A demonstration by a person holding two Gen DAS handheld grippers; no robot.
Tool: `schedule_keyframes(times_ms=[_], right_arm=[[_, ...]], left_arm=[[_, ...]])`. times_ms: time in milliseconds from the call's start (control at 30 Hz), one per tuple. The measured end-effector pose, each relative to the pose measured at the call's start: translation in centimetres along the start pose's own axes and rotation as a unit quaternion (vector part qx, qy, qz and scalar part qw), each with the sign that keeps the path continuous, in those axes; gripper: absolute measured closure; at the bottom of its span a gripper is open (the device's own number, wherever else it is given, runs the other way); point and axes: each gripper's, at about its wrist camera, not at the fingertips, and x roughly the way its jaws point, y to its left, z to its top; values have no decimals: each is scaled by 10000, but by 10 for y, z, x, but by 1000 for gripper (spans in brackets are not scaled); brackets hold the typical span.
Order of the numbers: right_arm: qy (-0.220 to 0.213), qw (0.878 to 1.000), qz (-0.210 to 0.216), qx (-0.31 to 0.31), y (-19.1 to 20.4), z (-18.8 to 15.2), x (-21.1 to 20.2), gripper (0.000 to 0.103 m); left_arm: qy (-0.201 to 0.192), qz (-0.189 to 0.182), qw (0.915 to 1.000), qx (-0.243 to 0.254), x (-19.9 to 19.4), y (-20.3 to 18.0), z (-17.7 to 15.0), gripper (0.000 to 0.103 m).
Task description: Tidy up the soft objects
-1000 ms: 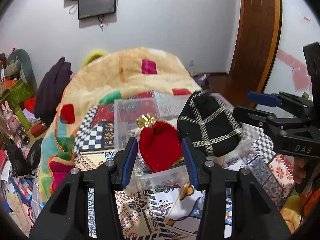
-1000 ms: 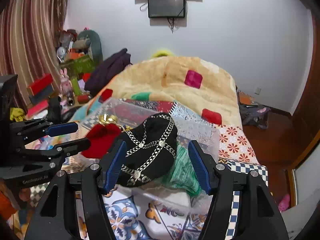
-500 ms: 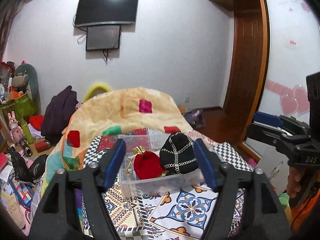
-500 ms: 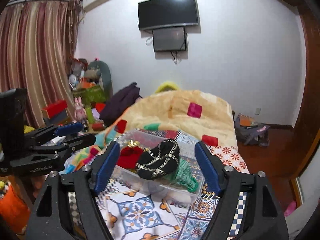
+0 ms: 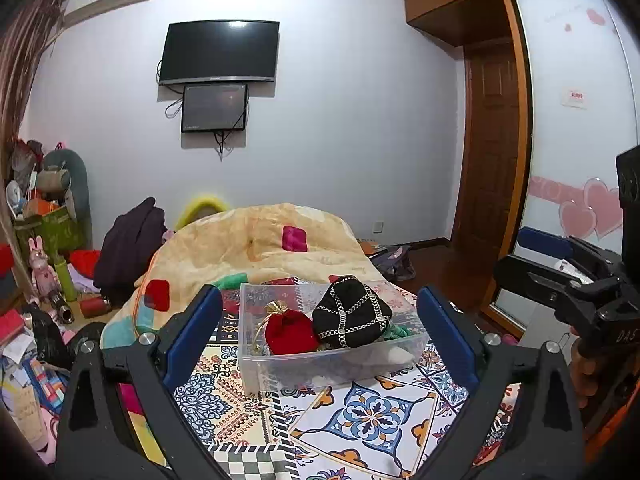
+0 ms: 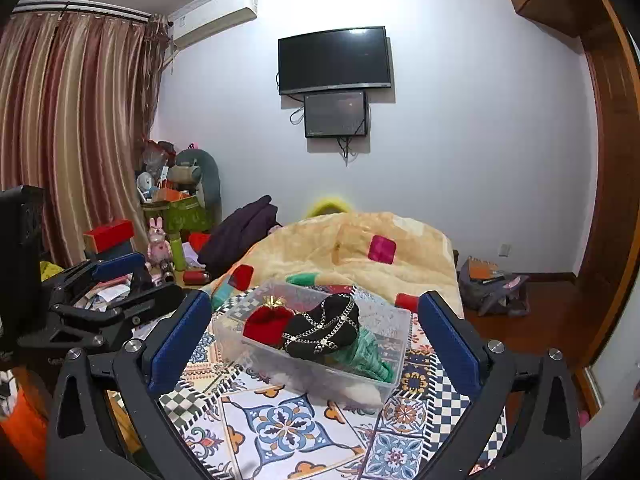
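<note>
Clear plastic box [image 5: 332, 356] [image 6: 316, 364]: sits on the patterned bedspread [image 5: 360, 412] [image 6: 288, 428]; taken here as the landmark.

Contents of the box:
- Red pouch [image 5: 289, 331] [image 6: 266, 322] with a gold tie, at the box's left end.
- Black bag [image 5: 350, 312] [image 6: 324, 330] crossed with metal chains, just right of the pouch and touching it, heaped above the rim.
- Green cloth [image 5: 397, 332] [image 6: 366, 356], at the right end, partly under the black bag.
- A pale item low against the near wall; too blurred through the plastic to name.

Left gripper [image 5: 320, 344]: held in front of the box and apart from it, jaws spread wide, blue pads either side of the box in its own camera, nothing between them. Also seen left of the box in the right wrist view [image 6: 116, 284].

Right gripper [image 6: 314, 344]: likewise in front of the box, clear of it, jaws spread wide and empty. Seen right of the box in the left wrist view [image 5: 560, 276].

Behind the box: a cream quilt [image 5: 256, 248] [image 6: 352, 248] with coloured patches, heaped on the bed. Above it on the wall, a television [image 5: 219, 51] [image 6: 334, 60].
</note>
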Motion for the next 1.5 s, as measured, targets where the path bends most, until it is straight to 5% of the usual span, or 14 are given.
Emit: schedule_keyframes(times_ms=[1500], right_arm=[[10, 9996, 58, 268, -10, -9, -10, 0]], left_arm=[[87, -32, 9999, -53, 2, 0, -7, 2]])
